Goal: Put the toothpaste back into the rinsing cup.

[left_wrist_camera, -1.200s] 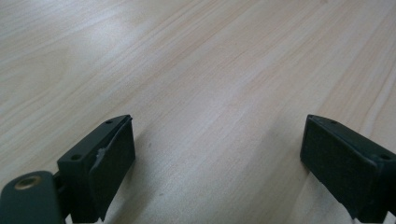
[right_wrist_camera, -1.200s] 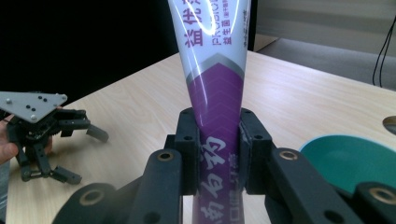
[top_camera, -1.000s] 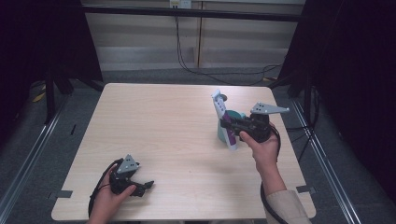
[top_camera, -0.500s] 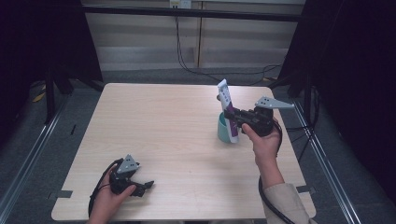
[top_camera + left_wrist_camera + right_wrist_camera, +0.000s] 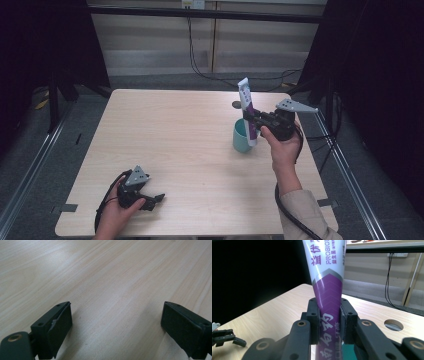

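Observation:
A purple and white toothpaste tube (image 5: 247, 112) stands nearly upright, its lower end in or just over a teal cup (image 5: 241, 136) on the right half of the table. My right gripper (image 5: 254, 123) is shut on the tube; the right gripper view shows both pads pressing the purple part of the toothpaste tube (image 5: 329, 300), with the teal cup (image 5: 348, 352) just below. My left gripper (image 5: 152, 201) lies low at the table's near left corner. Its jaws stand wide apart around bare wood, as the left gripper (image 5: 115, 322) view shows.
The light wooden table (image 5: 170, 135) has a round cable hole (image 5: 236, 105) behind the cup. Dark rails and floor flank both sides. A wall with hanging cables (image 5: 200, 55) runs behind the table.
The right hand has swung the tube from leaning left to nearly upright over the cup and shifted slightly right. The left hand has stayed put.

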